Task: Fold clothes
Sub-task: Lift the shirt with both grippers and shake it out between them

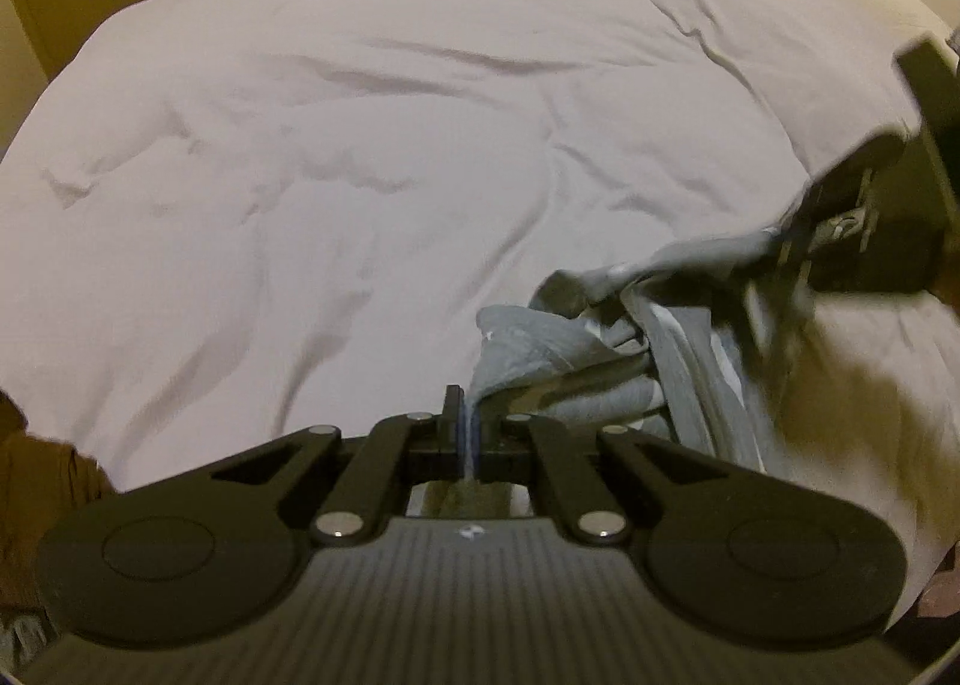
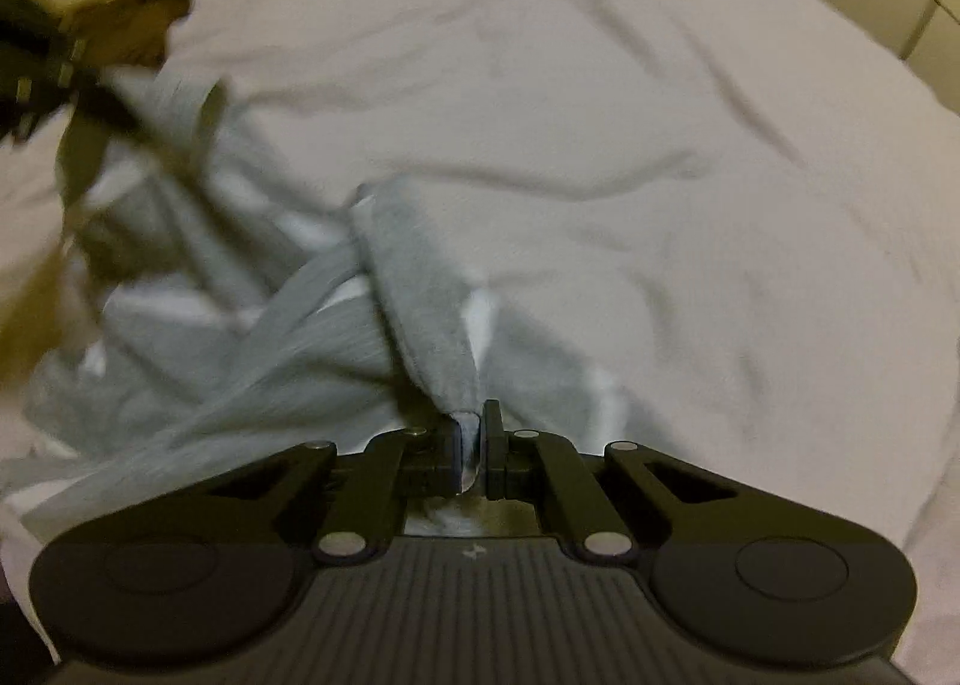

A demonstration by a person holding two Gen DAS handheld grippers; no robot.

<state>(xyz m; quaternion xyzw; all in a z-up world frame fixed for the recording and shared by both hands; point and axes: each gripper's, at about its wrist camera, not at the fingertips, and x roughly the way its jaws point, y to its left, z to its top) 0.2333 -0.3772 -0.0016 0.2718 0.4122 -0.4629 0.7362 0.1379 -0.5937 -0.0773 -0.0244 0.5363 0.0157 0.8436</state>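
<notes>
On a bed [image 1: 360, 145] spread with a pale, wrinkled cover, I have both tools fastened to one grey garment [image 2: 252, 325], and the folding proper has hardly begun. My left gripper [image 1: 461, 415] has its jaws pressed together on a thin edge of the grey cloth, which rises from the pinch and runs off to the right into a bunched heap. My right gripper [image 2: 471, 433] likewise has its jaws closed on a corner or hem of the same garment, the fabric climbing away from the pinch in a narrow ridge. Between the two holds the cloth lies twisted and rumpled on the bed cover, with paler stripes or lining showing among the folds; no flat panel and no clean crease is visible anywhere. Motion blur smears the far side of the heap in both views, so I would only guess that this is a shirt or light top. By my reading, what is done is the grasp at two points; what is left is nearly everything: spreading the piece flat, then folding it.
</notes>
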